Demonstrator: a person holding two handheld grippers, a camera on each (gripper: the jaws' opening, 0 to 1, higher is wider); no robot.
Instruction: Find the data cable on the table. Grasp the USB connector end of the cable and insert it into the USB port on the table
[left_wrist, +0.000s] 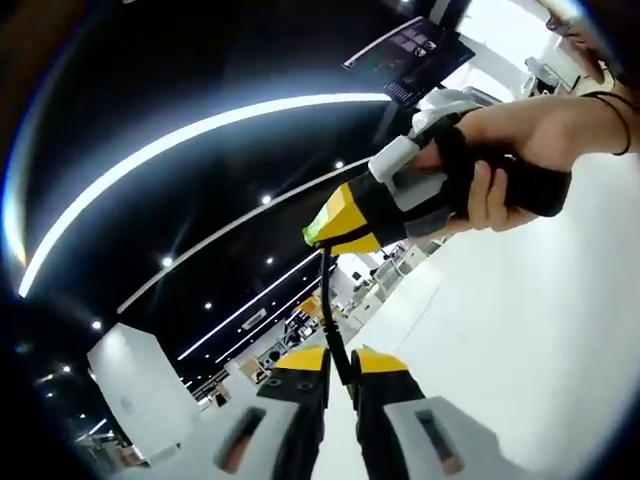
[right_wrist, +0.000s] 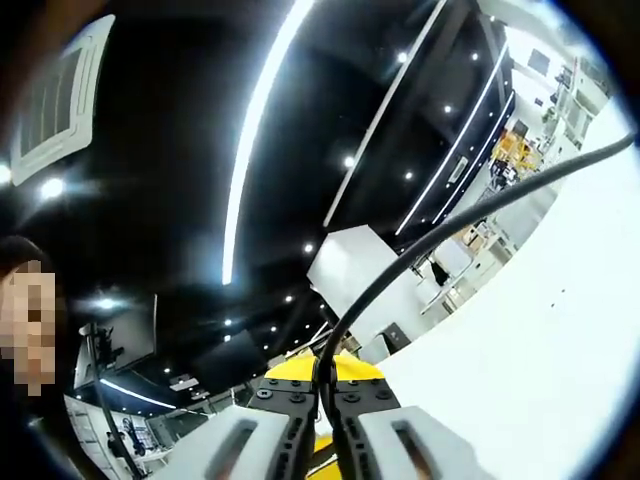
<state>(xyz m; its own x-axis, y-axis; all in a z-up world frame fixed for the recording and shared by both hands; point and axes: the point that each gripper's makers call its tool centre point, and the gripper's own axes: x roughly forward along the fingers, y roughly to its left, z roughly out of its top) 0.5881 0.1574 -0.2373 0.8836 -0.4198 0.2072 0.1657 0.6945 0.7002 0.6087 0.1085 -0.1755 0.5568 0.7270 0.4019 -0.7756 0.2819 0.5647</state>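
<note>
A thin black data cable (left_wrist: 326, 300) runs taut between the two grippers, held up in the air. In the left gripper view my left gripper (left_wrist: 341, 368) has its yellow-tipped jaws shut on the cable's lower part. Above it the right gripper (left_wrist: 338, 228), gripped by a person's hand (left_wrist: 520, 140), pinches the cable's upper part. In the right gripper view my right gripper (right_wrist: 325, 378) is shut on the cable (right_wrist: 470, 215), which sweeps up and away to the right. I cannot tell where the connector is.
The white table (left_wrist: 540, 330) spreads to the right in the left gripper view, and the same table (right_wrist: 520, 360) lies at the lower right in the right gripper view. A dark monitor (left_wrist: 410, 55) hangs at the top. Dark ceiling with light strips lies behind.
</note>
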